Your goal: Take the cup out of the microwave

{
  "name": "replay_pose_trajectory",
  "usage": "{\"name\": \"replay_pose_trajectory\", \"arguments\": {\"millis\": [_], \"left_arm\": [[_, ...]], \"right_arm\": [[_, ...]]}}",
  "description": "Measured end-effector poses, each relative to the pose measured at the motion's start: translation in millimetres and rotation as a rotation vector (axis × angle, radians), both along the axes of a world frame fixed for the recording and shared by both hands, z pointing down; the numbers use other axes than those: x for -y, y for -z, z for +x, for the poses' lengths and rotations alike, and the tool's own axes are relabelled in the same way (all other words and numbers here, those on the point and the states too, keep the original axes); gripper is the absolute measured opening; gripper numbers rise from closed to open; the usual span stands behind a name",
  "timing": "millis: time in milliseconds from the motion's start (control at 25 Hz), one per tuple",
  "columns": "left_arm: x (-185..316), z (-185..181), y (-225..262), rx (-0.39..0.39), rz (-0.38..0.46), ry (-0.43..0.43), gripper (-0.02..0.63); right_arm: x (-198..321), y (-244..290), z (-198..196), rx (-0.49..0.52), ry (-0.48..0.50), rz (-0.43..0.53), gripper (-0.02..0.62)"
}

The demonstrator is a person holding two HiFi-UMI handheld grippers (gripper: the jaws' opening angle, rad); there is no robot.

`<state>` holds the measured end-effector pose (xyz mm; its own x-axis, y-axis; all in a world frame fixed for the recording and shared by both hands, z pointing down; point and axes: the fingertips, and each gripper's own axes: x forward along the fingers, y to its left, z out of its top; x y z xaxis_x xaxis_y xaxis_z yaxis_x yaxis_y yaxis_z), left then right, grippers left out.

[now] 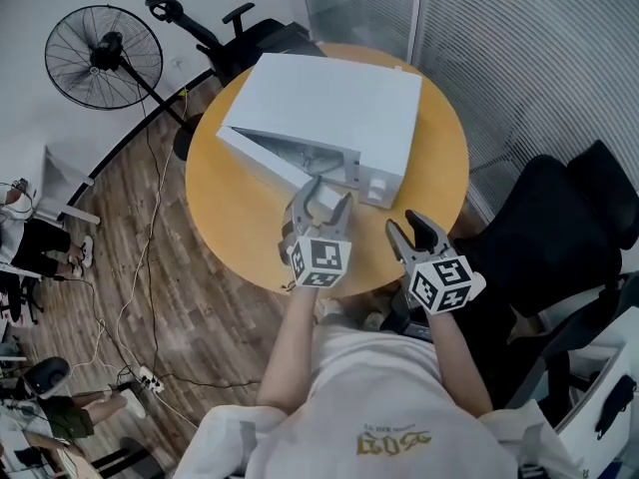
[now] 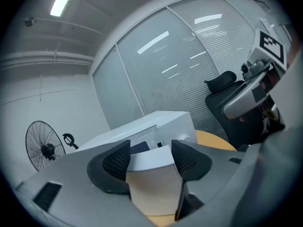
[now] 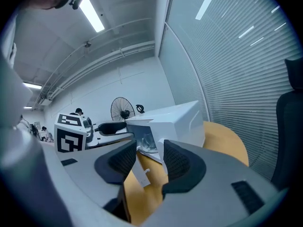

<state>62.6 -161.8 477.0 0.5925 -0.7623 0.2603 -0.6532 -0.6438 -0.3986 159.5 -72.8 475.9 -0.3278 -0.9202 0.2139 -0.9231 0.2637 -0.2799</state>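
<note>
Jaws of the left gripper (image 1: 324, 198) pinched the edge of the open white door (image 2: 151, 174). The door filled the gap between the two black pads (image 2: 116, 160). The right gripper (image 1: 409, 230) was held just beside it, over the round yellow counter (image 1: 439, 168). Its jaws were spread wide and nothing was in them. They pointed at the front of the white microwave (image 1: 329, 98), which sat on the counter. The cup (image 3: 144, 143) was clear, and it was inside the open microwave. No jaws touched it.
</note>
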Motion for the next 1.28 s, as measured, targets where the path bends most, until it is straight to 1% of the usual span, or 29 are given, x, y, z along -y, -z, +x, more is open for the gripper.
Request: {"name": "replay_pose_trajectory", "arguments": {"millis": [360,600,1280], "left_arm": [[-5.0,-14.5,1.5,-0.021,0.023,0.081,0.25],[-8.6,-24.2,1.0,-0.021,0.03,0.114,0.244],[-20.1,-45.8,0.6,-0.006,0.035,0.158,0.241]], "right_arm": [[0.9,1.2,-8.7,-0.012,0.081,0.012,0.188],[-2.5,-3.3,-18.5,-0.01,0.126,0.003,0.187],[3.2,-8.3,-40.1,0.011,0.194,-0.006,0.184]]}}
